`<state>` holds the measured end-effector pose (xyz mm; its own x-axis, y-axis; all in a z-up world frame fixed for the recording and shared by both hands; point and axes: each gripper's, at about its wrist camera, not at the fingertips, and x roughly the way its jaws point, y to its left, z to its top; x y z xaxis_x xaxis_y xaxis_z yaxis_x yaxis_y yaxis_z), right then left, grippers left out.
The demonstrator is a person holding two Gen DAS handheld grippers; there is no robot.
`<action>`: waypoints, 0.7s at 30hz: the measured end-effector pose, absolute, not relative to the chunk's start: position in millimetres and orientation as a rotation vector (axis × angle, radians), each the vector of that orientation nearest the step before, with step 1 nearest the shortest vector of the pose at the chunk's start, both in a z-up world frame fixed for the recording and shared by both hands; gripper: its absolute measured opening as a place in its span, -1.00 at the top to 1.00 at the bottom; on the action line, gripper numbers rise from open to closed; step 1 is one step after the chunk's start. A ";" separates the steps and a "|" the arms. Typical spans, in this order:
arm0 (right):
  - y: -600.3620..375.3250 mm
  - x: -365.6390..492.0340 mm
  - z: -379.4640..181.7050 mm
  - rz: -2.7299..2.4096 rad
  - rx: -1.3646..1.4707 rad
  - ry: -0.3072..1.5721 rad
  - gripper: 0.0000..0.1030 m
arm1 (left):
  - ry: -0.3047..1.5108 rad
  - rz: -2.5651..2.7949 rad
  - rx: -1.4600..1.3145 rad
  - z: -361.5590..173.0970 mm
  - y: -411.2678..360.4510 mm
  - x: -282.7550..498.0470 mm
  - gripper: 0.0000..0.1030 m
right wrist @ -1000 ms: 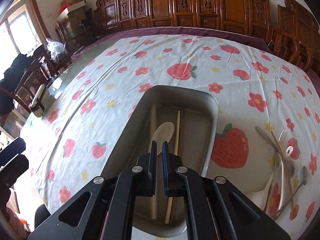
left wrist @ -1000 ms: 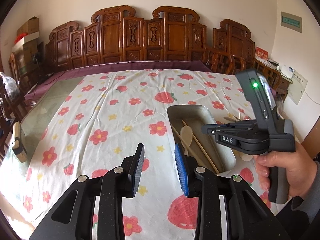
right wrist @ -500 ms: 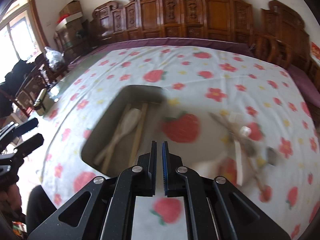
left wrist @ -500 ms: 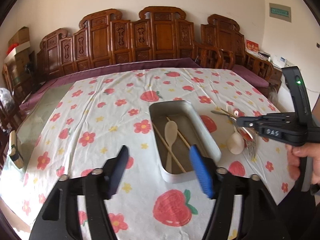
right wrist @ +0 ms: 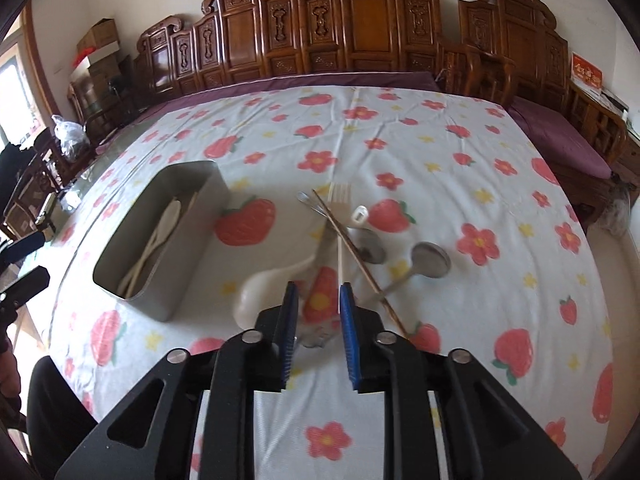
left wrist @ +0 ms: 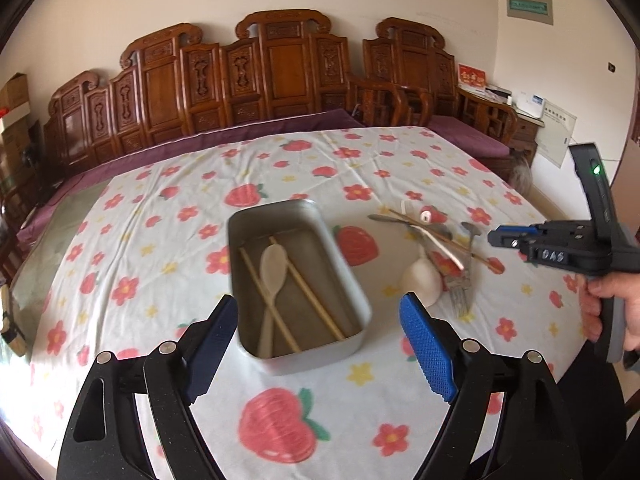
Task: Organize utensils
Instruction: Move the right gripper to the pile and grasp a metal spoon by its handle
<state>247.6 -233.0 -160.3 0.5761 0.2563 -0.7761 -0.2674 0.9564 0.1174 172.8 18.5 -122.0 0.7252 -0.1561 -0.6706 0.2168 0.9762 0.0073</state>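
- Left gripper (left wrist: 318, 338) hangs above the metal tray (left wrist: 348, 276), jaws just spread wide, empty.
- Tray holds a wooden spoon (left wrist: 272, 276) and chopsticks (left wrist: 316, 300).
- Right gripper (right wrist: 318, 334), jaws just parting, empty, tilts down over loose utensils (right wrist: 360, 240) on the table (right wrist: 440, 152).

Your tray (left wrist: 348, 276): matt grey metal. Inside it, pale wooden spoon (left wrist: 271, 276) and chopsticks (left wrist: 316, 304). Beside it, glossy white ladle (right wrist: 264, 284), shiny metal spoon (right wrist: 430, 260), metal fork (right wrist: 340, 196). Cloth (right wrist: 400, 92): printed fabric, creased. Your pads (left wrist: 428, 354): blue, ribbed.
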 end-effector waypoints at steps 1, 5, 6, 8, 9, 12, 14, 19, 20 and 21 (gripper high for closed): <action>-234.0 246.8 -162.5 0.304 -0.011 0.912 0.54 | 0.731 -0.211 0.084 -122.2 14.1 173.4 -0.54; -242.9 246.9 -184.5 0.283 0.004 0.958 0.54 | 0.737 -0.227 0.060 -125.7 2.5 173.1 -0.54; -243.9 246.6 -189.1 0.278 0.006 0.966 0.54 | 0.739 -0.232 0.056 -127.6 -1.7 172.4 -0.54; -247.2 247.1 -195.5 0.269 0.018 0.977 0.54 | 0.744 -0.240 0.056 -132.0 -8.2 171.1 -0.54; -248.8 247.8 -197.6 0.266 0.025 0.980 0.54 | 0.746 -0.242 0.059 -133.4 -10.8 171.4 -0.54; -253.9 254.1 -203.4 0.259 0.076 0.998 0.54 | 0.754 -0.252 0.068 -139.0 -20.3 169.8 -0.54; -256.1 262.2 -207.5 0.246 0.113 1.009 0.54 | 0.758 -0.259 0.070 -141.6 -25.9 169.4 -0.54; -256.9 278.2 -218.4 0.215 0.208 1.048 0.54 | 0.758 -0.267 0.073 -141.8 -31.9 166.4 -0.54; -256.2 279.4 -219.1 0.213 0.214 1.050 0.54 | 0.757 -0.267 0.075 -141.7 -32.1 166.1 -0.54; -254.1 281.5 -220.6 0.204 0.217 1.056 0.54 | 0.757 -0.268 0.078 -141.9 -32.2 165.6 -0.54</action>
<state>281.5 -254.1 -220.6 0.4776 0.2691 -0.8364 -0.0624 0.9599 0.2732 165.6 -32.2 -141.9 0.6948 -0.2119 -0.6873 0.2678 0.9631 -0.0262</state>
